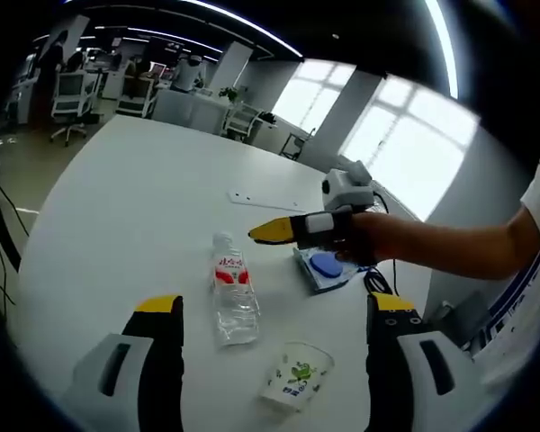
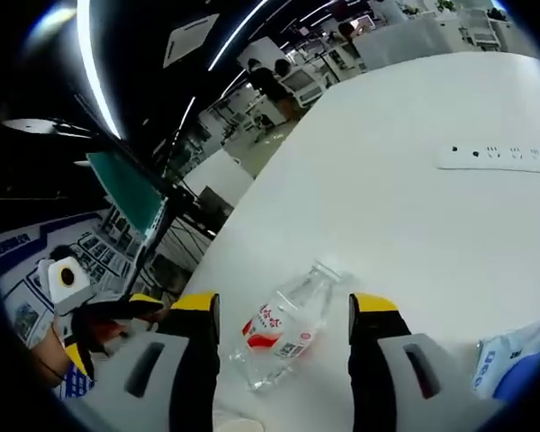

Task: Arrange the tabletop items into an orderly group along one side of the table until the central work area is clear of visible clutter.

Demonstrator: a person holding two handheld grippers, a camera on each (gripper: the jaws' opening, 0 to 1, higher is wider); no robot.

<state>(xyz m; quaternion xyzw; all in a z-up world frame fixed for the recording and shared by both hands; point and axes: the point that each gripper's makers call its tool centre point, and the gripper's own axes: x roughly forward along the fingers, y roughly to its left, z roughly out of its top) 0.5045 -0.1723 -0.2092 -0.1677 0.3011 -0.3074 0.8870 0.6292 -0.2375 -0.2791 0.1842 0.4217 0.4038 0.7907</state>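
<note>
A clear water bottle (image 1: 232, 292) with a red and white label lies on its side on the white table (image 1: 135, 207). A paper cup (image 1: 295, 376) with a green print lies tipped over just in front of it. My left gripper (image 1: 274, 310) is open and hovers near both, holding nothing. My right gripper (image 1: 279, 232), held by a hand, reaches in from the right above a white packet with a blue disc (image 1: 326, 267). In the right gripper view my right gripper (image 2: 283, 310) is open, and the bottle (image 2: 283, 333) lies on the table between its jaws, untouched.
A white power strip (image 1: 265, 200) lies flat past the bottle, also seen as the strip (image 2: 499, 157) at the right. The packet (image 2: 517, 360) is at the lower right. My left gripper (image 2: 108, 328) shows at the left. Office desks and chairs (image 1: 72, 94) stand beyond the table's far edge.
</note>
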